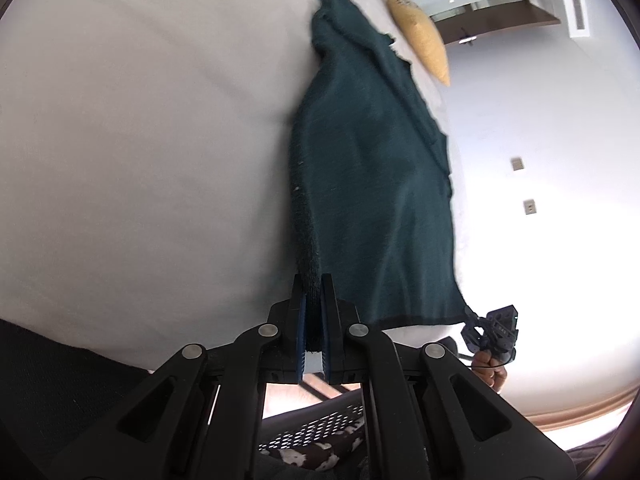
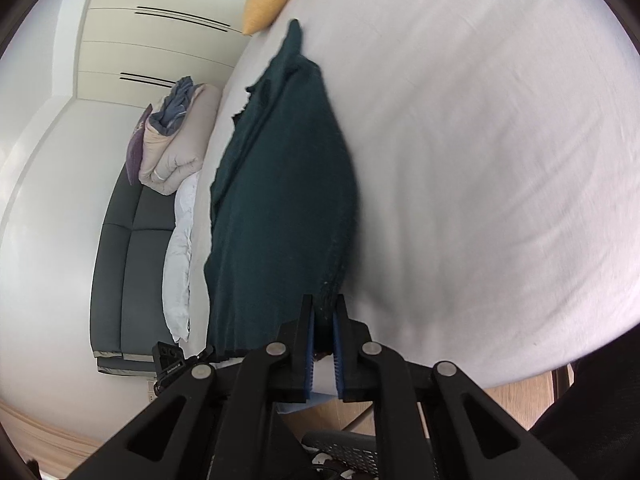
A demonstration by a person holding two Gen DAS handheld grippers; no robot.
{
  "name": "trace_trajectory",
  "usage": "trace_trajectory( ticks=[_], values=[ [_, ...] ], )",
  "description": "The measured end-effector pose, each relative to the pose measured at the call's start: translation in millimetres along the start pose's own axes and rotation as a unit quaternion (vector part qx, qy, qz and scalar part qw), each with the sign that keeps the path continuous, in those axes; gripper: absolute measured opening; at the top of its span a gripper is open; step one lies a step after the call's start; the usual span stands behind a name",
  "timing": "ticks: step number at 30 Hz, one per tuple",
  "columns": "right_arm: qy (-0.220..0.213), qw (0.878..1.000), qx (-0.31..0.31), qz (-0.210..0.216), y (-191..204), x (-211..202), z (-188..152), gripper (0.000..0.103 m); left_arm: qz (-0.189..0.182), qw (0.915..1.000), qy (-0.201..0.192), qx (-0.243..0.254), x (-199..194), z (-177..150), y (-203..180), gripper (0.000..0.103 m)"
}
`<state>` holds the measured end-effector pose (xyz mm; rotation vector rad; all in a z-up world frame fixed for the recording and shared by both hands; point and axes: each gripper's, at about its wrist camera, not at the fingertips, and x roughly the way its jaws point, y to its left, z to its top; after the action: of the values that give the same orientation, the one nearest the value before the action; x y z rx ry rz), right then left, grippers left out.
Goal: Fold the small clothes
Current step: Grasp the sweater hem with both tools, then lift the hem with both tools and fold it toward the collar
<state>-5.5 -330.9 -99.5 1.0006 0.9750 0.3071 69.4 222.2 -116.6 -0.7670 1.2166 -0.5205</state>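
Now both corners pinched | left gripper clamps cloth, right gripper clamps its other corner | cloth runs lengthwise away over bed, hem taut between them

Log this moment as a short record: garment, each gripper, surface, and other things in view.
garment: dark green cloth, near edge lifted, far end trailing on the bed
left gripper: shut on one near corner of the cloth
right gripper: shut on the other near corner
surface: white bed sheet
nearby: yellow pillow past the cloth's far end; grey sofa piled with bedding
fold state: not yet folded
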Motion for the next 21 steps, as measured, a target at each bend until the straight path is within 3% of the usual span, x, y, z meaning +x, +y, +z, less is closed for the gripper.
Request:
trace_trajectory(
  ticks=[11, 21],
  values=[
    [-0.029, 0.998, -0.035, 0.044, 55.5, -7.2, 26.5, 0.009, -0.077, 0.9945, -0.069, 0.016, -34.4, 31.4, -46.8, 0.004],
    [-0.068, 0.996, -0.037, 0.048, 79.9, -8.4, 72.4, 0.009, -0.097, 0.9888, -0.114, -0.004, -48.8, 78.7, -57.4, 0.004]
  ],
)
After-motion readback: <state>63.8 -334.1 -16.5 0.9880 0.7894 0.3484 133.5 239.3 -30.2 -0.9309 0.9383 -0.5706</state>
